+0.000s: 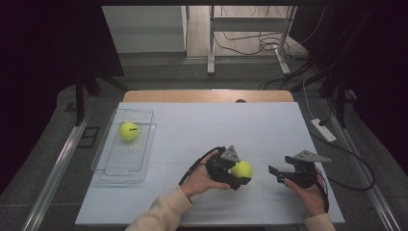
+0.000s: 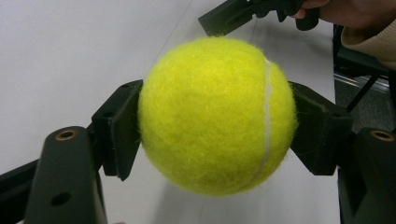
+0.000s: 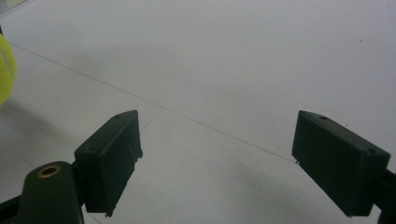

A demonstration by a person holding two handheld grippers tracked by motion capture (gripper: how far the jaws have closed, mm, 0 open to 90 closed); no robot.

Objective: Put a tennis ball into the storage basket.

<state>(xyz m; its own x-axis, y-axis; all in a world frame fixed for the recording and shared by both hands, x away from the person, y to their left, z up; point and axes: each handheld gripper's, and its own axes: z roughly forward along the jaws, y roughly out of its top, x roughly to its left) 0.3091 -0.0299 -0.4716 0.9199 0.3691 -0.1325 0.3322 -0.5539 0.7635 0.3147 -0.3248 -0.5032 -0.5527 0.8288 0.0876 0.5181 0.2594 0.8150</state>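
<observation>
The tennis ball (image 1: 241, 169) I am carrying sits clamped between my left gripper (image 1: 235, 174)'s two black jaws, near the middle of the white table (image 1: 202, 130), toward its front edge. In the left gripper view the ball (image 2: 217, 114) is pinched at three and nine o'clock, each pad pressed flat against the felt on opposite sides of its widest part. I judge that is the reason for the hold: squeezing across the full width keeps a round, springy thing from squirting out, and the white seam running down its right side shows it is not rolling in the grip. The shadow under it suggests it hangs just clear of the tabletop, though I cannot be sure of the gap.

My left hand (image 1: 199, 180) wraps the gripper body from about eight o'clock of the ball, so the jaws point toward the right.

At three o'clock of the ball, a little apart, my right gripper (image 1: 284, 173) waits with its jaws spread wide and nothing between them (image 3: 215, 154); bare table shows in the gap. I read that as standing by, out of the way.

Out at ten o'clock, well apart, a clear plastic tray (image 1: 139, 163) lies near the table's left edge with a second tennis ball (image 1: 128, 131) resting inside its far end. That tray looks like the place my ball belongs, beside its twin.
</observation>
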